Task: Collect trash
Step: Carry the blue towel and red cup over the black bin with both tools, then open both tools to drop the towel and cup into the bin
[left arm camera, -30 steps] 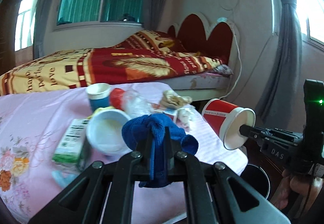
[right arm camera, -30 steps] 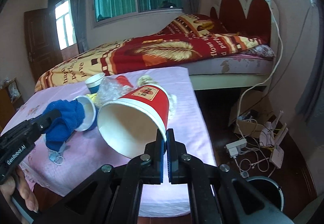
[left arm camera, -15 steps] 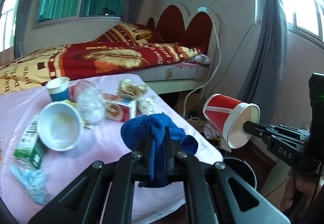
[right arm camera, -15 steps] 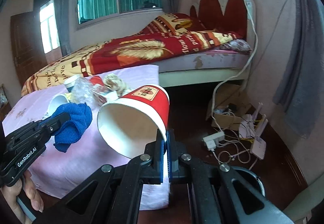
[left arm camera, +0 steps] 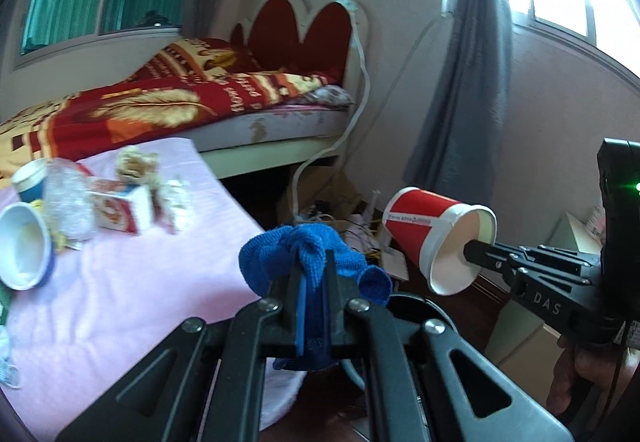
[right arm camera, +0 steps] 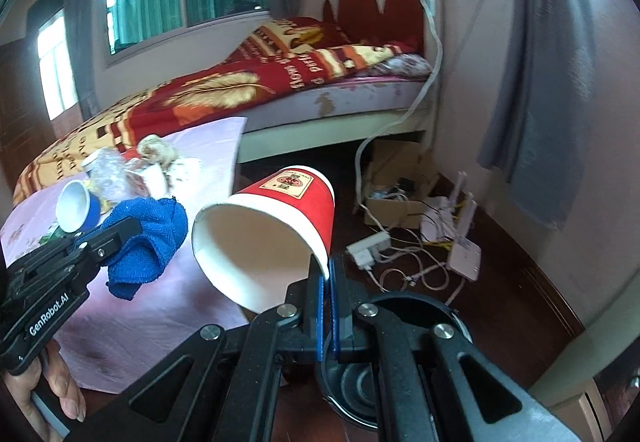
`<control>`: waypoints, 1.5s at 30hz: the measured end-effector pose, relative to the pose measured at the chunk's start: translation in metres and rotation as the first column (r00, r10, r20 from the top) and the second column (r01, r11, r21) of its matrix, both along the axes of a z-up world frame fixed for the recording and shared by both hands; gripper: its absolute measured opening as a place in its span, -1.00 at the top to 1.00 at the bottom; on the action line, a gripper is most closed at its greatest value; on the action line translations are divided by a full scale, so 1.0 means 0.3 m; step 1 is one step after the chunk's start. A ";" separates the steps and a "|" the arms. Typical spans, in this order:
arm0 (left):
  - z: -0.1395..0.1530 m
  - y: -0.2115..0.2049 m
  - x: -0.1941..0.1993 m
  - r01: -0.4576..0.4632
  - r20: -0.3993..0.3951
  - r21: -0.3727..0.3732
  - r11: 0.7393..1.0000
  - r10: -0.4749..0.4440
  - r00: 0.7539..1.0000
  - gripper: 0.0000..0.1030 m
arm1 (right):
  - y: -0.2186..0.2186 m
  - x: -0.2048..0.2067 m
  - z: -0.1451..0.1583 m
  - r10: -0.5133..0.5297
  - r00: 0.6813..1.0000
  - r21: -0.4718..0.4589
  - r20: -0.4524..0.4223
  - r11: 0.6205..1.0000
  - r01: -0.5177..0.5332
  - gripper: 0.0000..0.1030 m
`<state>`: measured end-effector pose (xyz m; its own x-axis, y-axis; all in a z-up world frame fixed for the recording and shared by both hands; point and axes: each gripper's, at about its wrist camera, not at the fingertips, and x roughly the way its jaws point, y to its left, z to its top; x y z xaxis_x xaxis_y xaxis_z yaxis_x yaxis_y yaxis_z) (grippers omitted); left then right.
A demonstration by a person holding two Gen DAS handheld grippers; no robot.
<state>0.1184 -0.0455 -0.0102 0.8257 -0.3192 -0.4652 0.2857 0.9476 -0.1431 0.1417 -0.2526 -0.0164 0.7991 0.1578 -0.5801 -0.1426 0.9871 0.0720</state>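
Left on the counter sit a white cup and carton. The left claw pinches the blue cloth; the right claw pinches the red cup by its rim. Both hang above the dark bin; releasing them comes next. The bin's inside is mostly hidden.
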 end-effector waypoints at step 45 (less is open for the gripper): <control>-0.461 -0.445 0.203 0.256 -0.388 0.021 0.967 -0.228 0.893 0.54 | -0.396 0.131 -0.604 -0.125 0.891 -0.038 -0.436 0.992 0.121 0.88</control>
